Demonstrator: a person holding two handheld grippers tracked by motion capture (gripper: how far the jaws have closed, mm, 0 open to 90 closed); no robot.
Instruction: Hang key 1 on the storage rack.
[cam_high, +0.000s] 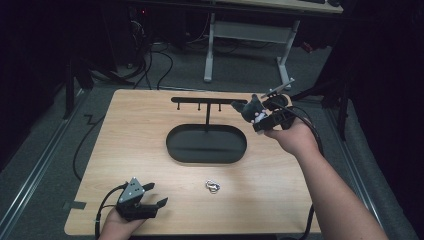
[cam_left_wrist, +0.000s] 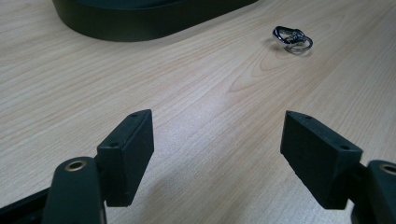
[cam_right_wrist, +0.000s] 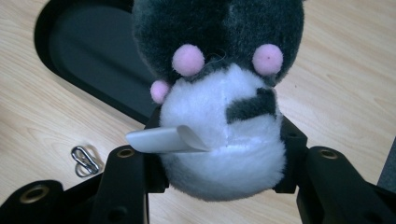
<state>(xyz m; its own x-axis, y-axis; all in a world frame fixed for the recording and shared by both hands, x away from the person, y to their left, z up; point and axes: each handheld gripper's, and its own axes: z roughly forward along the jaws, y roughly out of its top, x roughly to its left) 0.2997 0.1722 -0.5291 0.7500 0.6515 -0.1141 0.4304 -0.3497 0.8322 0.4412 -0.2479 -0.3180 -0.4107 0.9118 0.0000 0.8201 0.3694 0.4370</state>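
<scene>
A small grey-and-white plush toy (cam_right_wrist: 219, 107) with pink dots and a white tag is squeezed between the jaws of my right gripper (cam_right_wrist: 219, 154). In the high view that right gripper (cam_high: 256, 116) holds the plush toy (cam_high: 252, 107) in the air, close to the right end of the black hook stand's crossbar (cam_high: 200, 100). The stand rises from a black oval tray (cam_high: 206, 144). A silver metal clip with a ring (cam_high: 213, 186) lies on the wood in front of the tray. My left gripper (cam_high: 152, 196) rests low near the front left edge, jaws wide apart over bare wood, and the metal clip (cam_left_wrist: 292, 38) lies ahead of it.
The wooden table (cam_high: 130, 130) has rounded corners, and its front edge runs just below my left hand. Cables trail off the table's left and right sides. A white-framed desk (cam_high: 250, 35) stands behind on the grey floor.
</scene>
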